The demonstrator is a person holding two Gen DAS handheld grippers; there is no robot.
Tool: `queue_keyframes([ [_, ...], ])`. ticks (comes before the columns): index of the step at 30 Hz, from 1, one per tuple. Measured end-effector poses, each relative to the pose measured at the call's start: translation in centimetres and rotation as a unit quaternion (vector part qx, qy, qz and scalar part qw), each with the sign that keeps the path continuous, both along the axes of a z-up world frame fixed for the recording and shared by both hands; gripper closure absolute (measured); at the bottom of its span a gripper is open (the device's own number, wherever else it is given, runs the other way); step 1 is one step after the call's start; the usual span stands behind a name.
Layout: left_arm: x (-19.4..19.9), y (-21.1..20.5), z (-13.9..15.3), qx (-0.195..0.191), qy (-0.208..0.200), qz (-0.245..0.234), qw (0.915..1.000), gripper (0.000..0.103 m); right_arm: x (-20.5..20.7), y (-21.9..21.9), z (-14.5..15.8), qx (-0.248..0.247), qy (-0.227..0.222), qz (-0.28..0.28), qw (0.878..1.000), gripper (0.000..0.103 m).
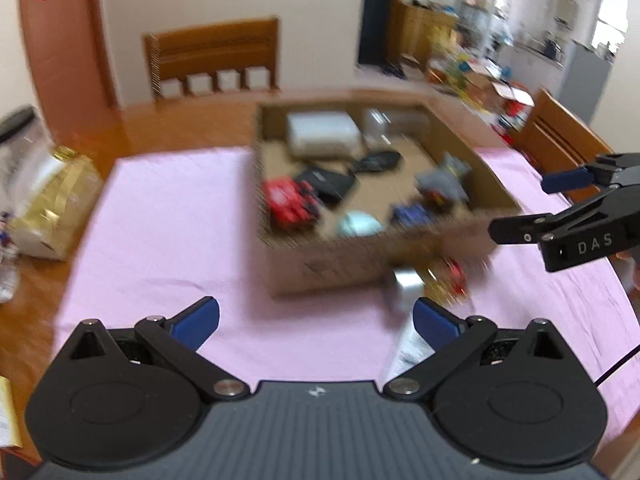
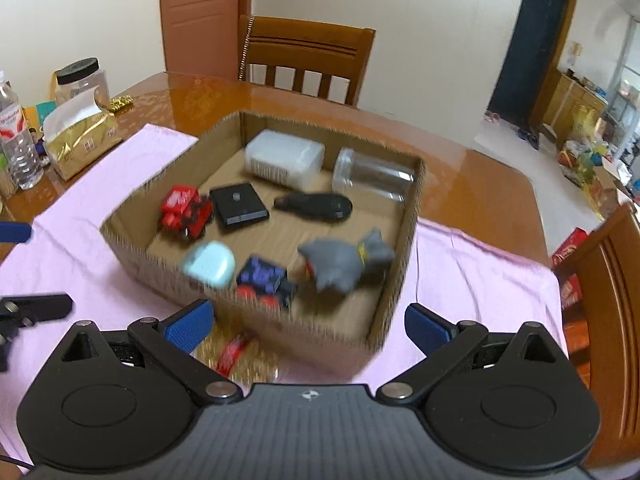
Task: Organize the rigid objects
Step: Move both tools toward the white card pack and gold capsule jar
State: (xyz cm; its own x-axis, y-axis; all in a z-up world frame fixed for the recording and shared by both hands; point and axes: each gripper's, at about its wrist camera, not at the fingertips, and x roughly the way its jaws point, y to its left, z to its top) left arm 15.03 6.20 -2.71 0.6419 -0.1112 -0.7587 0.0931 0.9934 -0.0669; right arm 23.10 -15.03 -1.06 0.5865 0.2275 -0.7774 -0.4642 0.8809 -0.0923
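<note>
An open cardboard box [image 2: 408, 240] stands on the pink cloth. It holds a red toy car [image 2: 184, 212], a black square block [image 2: 238, 208], a black remote-shaped item [image 2: 312, 204], a white container [image 2: 284, 160], a clear jar [image 2: 372, 178], a grey figure [image 2: 344, 260], a pale blue case [image 2: 208, 262] and a blue toy car [image 2: 264, 280]. A gold and red item [image 2: 236, 352] lies outside the box's near wall. My right gripper [image 2: 308, 322] hangs open over that wall, holding nothing. My left gripper [image 1: 316, 320] is open and empty above the cloth. Beside its right finger lie a silver cylinder [image 1: 404, 284] and a white packet [image 1: 408, 344].
The pink cloth [image 1: 160, 220] covers part of a glossy wooden table [image 2: 460, 184]. At the table's left stand a gold tissue pack [image 2: 80, 140], a water bottle [image 2: 16, 140] and a black-lidded jar [image 2: 80, 80]. Wooden chairs [image 2: 308, 60] stand at the far and right sides.
</note>
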Motion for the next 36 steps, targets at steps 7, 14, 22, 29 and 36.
queue_keyframes([
  [7,-0.5,-4.5,-4.9,0.003,0.054,-0.082,0.9952,0.001,-3.9,-1.7,-3.2,-0.011,0.023,-0.014,1.000,0.000],
  [14,-0.7,-5.5,-7.5,0.040,0.085,-0.070,0.9931,0.001,-5.3,-3.2,-4.5,-0.021,0.036,-0.015,0.999,0.000],
  [22,-1.2,-1.8,-7.7,0.047,0.101,0.012,0.9937,0.000,-5.6,-3.8,-5.2,-0.017,0.050,-0.007,0.999,0.000],
  [29,-1.2,-3.0,-6.2,0.033,0.087,0.021,0.9954,0.001,-6.1,-3.4,-7.4,-0.032,0.075,0.021,0.996,0.000],
  [36,1.2,-6.5,-5.9,0.024,0.058,0.027,0.9977,0.001,-6.8,-3.2,-8.7,-0.039,0.078,0.050,0.995,0.000],
])
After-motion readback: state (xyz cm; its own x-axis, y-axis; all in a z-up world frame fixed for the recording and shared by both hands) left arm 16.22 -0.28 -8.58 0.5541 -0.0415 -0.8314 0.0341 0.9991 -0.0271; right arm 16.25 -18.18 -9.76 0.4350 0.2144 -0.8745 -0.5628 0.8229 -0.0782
